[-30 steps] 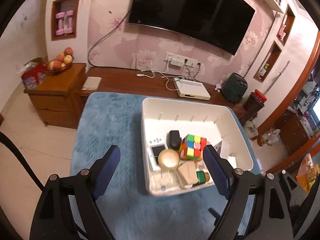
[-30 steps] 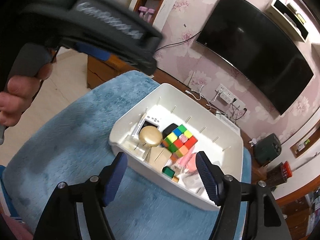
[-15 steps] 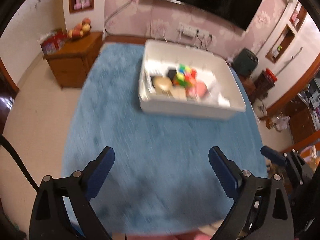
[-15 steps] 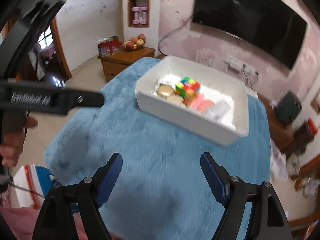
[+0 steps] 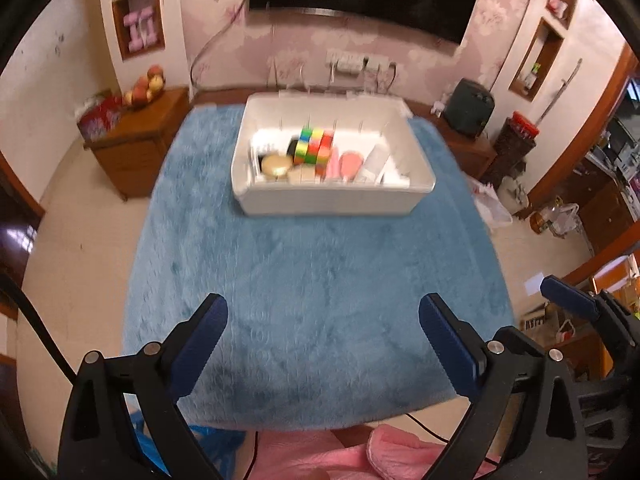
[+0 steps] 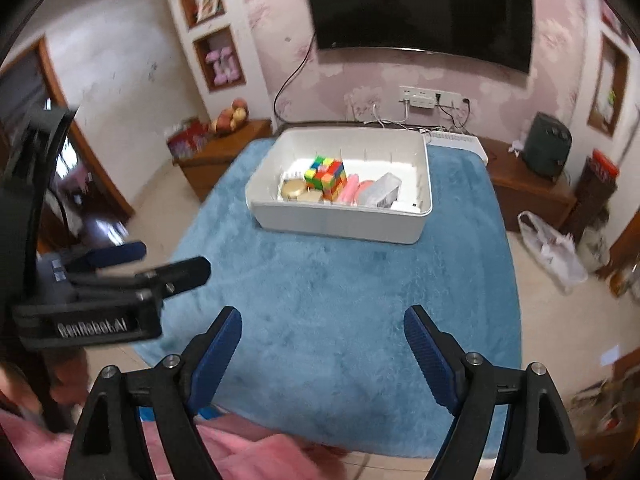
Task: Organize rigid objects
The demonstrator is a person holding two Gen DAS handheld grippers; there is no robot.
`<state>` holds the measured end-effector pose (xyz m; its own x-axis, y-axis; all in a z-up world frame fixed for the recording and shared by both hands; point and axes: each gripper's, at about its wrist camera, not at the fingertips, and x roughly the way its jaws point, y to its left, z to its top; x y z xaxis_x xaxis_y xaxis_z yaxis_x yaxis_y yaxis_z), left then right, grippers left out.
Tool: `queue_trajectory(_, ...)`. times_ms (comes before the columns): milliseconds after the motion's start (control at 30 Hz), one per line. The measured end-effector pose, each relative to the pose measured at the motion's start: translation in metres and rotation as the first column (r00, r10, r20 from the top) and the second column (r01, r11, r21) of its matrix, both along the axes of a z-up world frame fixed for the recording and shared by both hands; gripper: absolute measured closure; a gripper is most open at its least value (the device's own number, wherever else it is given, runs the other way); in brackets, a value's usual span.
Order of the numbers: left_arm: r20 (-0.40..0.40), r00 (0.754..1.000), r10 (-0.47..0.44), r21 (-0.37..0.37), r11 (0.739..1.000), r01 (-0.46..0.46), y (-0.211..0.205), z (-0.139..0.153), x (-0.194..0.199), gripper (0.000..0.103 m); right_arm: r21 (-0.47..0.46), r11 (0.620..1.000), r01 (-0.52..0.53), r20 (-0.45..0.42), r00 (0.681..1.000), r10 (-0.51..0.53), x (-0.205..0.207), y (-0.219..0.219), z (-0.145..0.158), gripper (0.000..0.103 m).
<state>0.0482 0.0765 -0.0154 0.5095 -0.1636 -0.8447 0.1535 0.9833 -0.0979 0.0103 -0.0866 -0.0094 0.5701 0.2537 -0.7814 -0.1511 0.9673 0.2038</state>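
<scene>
Blue fuzzy surface [image 5: 320,280] bare near you; white bin [image 5: 332,200] at its far end holds cube [image 5: 314,146] and other items. Your left gripper [image 5: 322,338] and right gripper [image 6: 322,354] fingers are opening, nothing between. Hold both clear of the bin.

The right gripper [image 6: 322,332] hangs over the blue rug [image 6: 340,280], jaws opening and empty; a white bin [image 6: 344,224] holds a puzzle cube [image 6: 326,172].
</scene>
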Motion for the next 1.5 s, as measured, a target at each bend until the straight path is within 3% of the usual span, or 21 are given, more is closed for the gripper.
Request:
queue_trajectory(133,0.054,0.998,0.025,0.013,1.000,-0.025,0.000,0.021,-0.004,0.006,0.051,0.998,0.047,0.016,0.999,-0.047,-0.005,-0.006,0.022,0.003)
queue_trajectory(267,0.102,0.994,0.039,-0.004,0.999,-0.039,0.001,0.040,-0.010,0.006,0.056,0.997,0.059,0.041,0.997,-0.061,-0.012,-0.009,0.037,0.001)
queue_trajectory(367,0.169,0.984,0.062,0.045,0.997,-0.070,0.001,0.049,-0.016,0.006,0.044,0.997,0.071,0.059,0.996,-0.073,-0.021,-0.009,0.039,0.000)
queue_trajectory(567,0.239,0.962,0.130,0.069,0.986,-0.151,0.009,0.053,-0.029,0.004,0.051,0.989,0.140,0.104,0.984,-0.145,-0.037,-0.016,0.040,0.000)
queue_trajectory(833,0.319,0.937,0.145,0.121,0.974,-0.192,0.006,0.058,-0.044,0.001,0.058,0.986,0.157,0.132,0.978,-0.164,-0.045,-0.016,0.042,0.000)
queue_trajectory(1500,0.316,0.937,0.149,0.139,0.970,-0.201,0.002,0.052,-0.053,0.001,0.060,0.986,0.153,0.096,0.983,-0.158,-0.041,-0.017,0.036,0.000)
